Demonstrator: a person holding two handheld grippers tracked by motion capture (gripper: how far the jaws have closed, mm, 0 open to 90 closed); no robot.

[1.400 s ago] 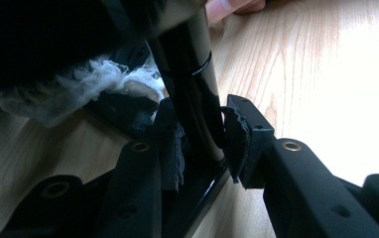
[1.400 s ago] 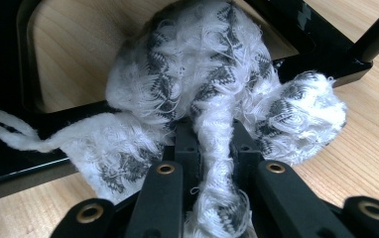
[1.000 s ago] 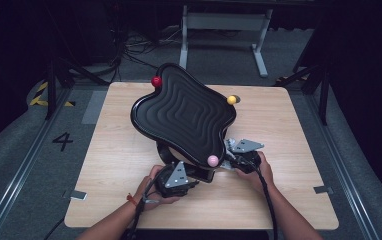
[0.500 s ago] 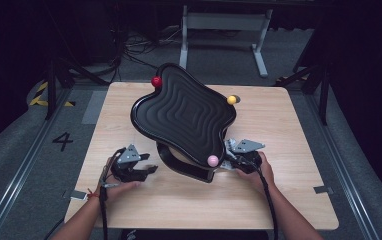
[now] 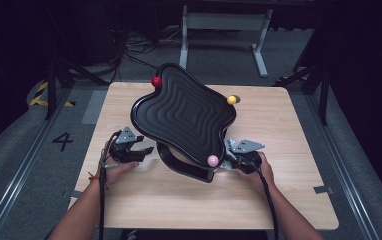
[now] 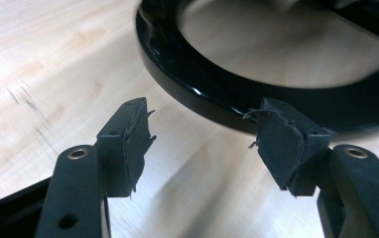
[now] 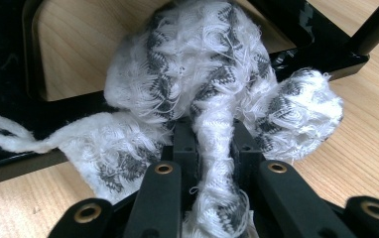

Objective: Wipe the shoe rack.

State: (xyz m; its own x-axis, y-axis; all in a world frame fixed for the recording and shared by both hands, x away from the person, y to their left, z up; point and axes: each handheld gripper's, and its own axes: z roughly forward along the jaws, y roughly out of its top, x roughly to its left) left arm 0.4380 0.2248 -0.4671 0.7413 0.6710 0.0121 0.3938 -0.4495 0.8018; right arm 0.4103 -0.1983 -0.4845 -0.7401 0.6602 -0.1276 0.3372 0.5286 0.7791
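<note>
Gripping the white rag [image 7: 212, 99] against the black stand [image 5: 186, 167] in your right tool [image 5: 232, 161], you'd seemingly wiped only there; your left tool [image 5: 140, 152], empty, had just been opening.

A big black wavy board [image 5: 184, 117] stands tilted on its black stand [image 5: 189, 169] in the middle of the wooden desk [image 5: 289, 150]. It has a red ball [image 5: 156, 81] at the top, a yellow ball [image 5: 231, 99] at the right and a pink ball [image 5: 212, 160] at the bottom. The left claw [image 5: 146, 150] sits just left of the stand with its jaws apart, and the right claw [image 5: 227, 162] is by the pink ball.
</note>
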